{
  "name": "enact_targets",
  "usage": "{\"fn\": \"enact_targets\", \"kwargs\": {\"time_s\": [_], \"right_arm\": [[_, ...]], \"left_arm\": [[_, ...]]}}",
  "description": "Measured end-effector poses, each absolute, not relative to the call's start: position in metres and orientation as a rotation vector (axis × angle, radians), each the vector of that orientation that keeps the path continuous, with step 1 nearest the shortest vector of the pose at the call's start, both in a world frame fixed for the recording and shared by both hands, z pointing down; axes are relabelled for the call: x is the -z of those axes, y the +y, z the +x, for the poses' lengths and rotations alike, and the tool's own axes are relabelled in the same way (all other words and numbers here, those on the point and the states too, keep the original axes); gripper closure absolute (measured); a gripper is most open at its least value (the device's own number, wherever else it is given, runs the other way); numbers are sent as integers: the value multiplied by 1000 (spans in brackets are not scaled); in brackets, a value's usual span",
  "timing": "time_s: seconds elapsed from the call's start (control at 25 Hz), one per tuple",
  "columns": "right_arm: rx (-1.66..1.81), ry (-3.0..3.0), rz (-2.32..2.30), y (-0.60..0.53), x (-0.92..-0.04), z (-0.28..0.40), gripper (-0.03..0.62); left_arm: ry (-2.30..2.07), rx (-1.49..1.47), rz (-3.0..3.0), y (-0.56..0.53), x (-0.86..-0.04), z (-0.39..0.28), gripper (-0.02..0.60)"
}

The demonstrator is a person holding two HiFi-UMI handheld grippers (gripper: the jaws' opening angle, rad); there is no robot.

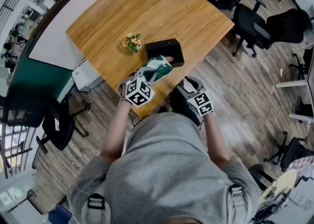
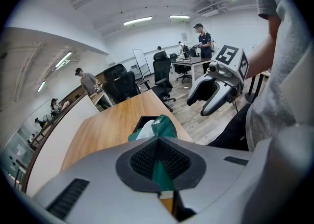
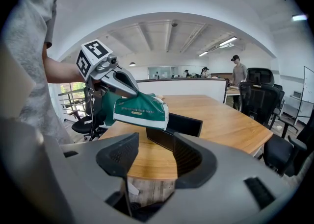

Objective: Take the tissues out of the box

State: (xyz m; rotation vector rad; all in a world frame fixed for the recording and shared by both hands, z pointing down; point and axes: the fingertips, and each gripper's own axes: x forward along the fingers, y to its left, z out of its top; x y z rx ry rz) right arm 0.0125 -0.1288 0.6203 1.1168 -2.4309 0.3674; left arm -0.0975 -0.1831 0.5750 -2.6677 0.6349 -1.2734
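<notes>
Above the wooden table [image 1: 162, 2], the left hand-held gripper [image 2: 158, 145] is clamped on the tissue pack [image 3: 141, 111].

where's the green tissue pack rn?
Head view, centre: the green tissue pack is clamped in the left gripper, held over the near end of the black box at the table's near edge.

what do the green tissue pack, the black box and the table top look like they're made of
Tissue pack: probably soft plastic film, slightly glossy; it creases and sags.
Black box: matte and rigid, with straight walls; leatherette, board or plastic, can't tell which.
Table top: wood or wood-look laminate, satin, with visible grain.
</notes>
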Motion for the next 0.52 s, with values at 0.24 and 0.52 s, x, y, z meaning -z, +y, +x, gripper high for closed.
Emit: {"fn": "enact_targets", "kwargs": {"time_s": [0.24,0.52], "right_arm": [[-357,-2428,1112,-125,-620,14,376],[-338,-2436,1110,-121,-612,16,376]], "left_arm": [[627,1271,-2663,-180,-576,-98,563],[612,1270,-2654,-175,-574,-98,563]]}}
